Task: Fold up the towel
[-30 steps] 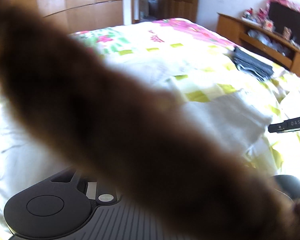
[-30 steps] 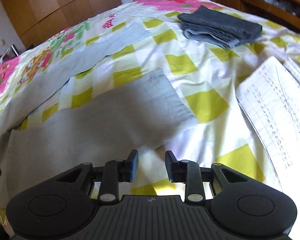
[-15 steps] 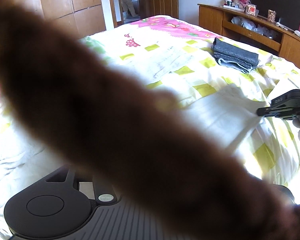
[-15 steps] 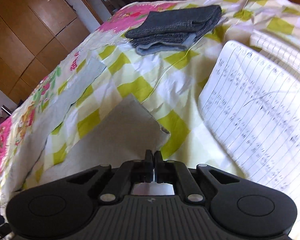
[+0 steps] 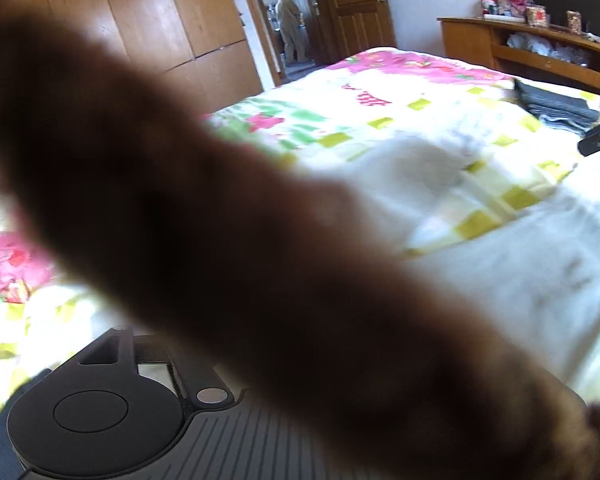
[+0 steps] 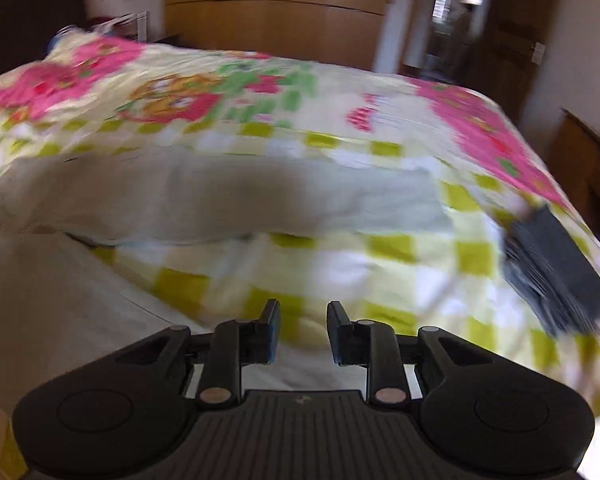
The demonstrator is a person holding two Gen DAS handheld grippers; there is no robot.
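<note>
Here we are holding the right gripper [image 6: 300, 330] spread and empty; the towel [image 6: 220, 204] is lying ahead and to its left on the bed [image 6: 380, 272], long axis crosswise. A brown blur is hiding the left gripper's fingers, so we cannot tell its state.

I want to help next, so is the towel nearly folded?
Not nearly. Done: a grey folded pile sits at the bed's edge. In hand: nothing; the right gripper is open and empty. The pale towel lies long and rumpled on the bedspread. To do: most folds. A brown blur hides the jaws of the left gripper.
</note>
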